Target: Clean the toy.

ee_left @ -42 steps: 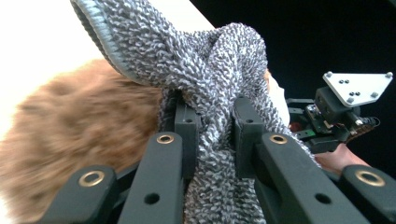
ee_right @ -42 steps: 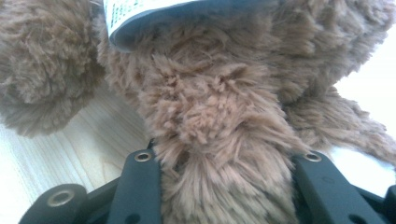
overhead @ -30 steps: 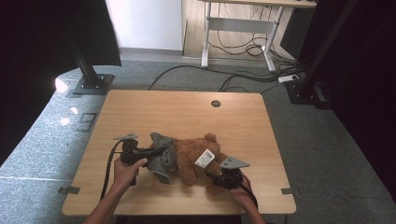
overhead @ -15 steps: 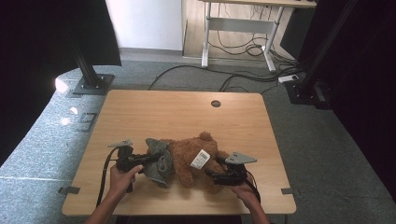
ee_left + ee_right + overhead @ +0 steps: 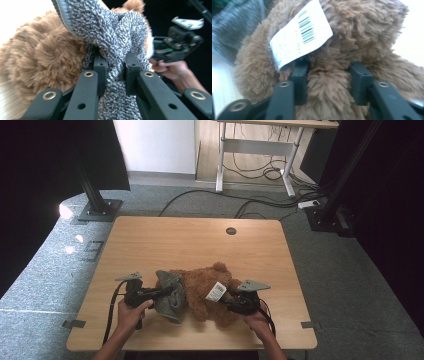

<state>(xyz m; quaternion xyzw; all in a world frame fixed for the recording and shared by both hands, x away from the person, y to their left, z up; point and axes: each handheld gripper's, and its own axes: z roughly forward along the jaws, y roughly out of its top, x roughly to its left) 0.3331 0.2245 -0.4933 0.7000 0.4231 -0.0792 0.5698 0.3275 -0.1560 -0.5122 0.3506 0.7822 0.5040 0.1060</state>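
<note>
Teddy bear, brown and fluffy, is lying near the front edge of the wooden table, right between the two grippers. Over on the left, the left gripper is clamped tight on a bunched fold of the grey knit garment hanging off the bear, and moving right past the white barcode tag, the right gripper has just been closing its jaws, which now squeeze a wad of the bear's fur.
</note>
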